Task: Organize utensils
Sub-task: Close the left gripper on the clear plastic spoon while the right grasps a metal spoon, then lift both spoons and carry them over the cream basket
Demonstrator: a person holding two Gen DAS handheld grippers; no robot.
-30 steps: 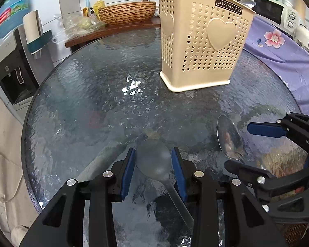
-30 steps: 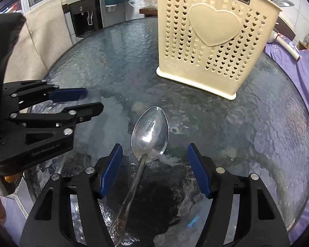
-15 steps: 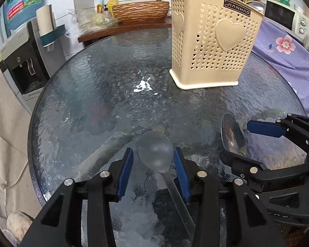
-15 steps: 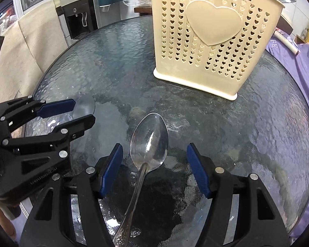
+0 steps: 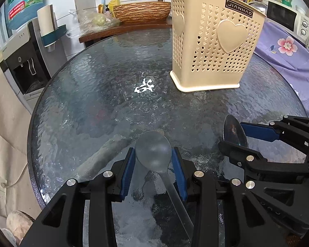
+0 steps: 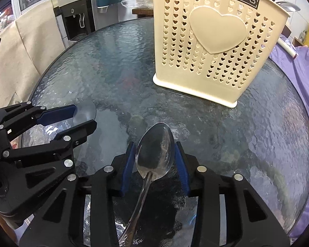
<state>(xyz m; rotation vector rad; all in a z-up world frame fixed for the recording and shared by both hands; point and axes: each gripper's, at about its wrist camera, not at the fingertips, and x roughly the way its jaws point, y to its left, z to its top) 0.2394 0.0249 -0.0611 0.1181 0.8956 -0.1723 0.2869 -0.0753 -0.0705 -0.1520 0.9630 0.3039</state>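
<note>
Left gripper: its jaws are narrowed onto the bowl of a translucent plastic spoon, both blue pads against the bowl's edges, the handle running back between the fingers over the round textured-glass desk. Right gripper: its jaws are closing around the bowl of a metal spoon, which lies between the pads, each pad at or very near a bowl edge (contact cannot be told for certain); the handle trails back toward the camera. The two grippers stand side by side near the desk's front edge, apart from each other. Farther back on the desk stands the cream utensil holder, upright, perforated with small hearts and bearing a raised heart on each visible face; chopsticks and a ladle rise from its far side. Nothing lies on the glass between the spoons and the holder. Surroundings: a woven basket on a wooden counter, a water dispenser at left, a purple floral cloth at right.
</note>
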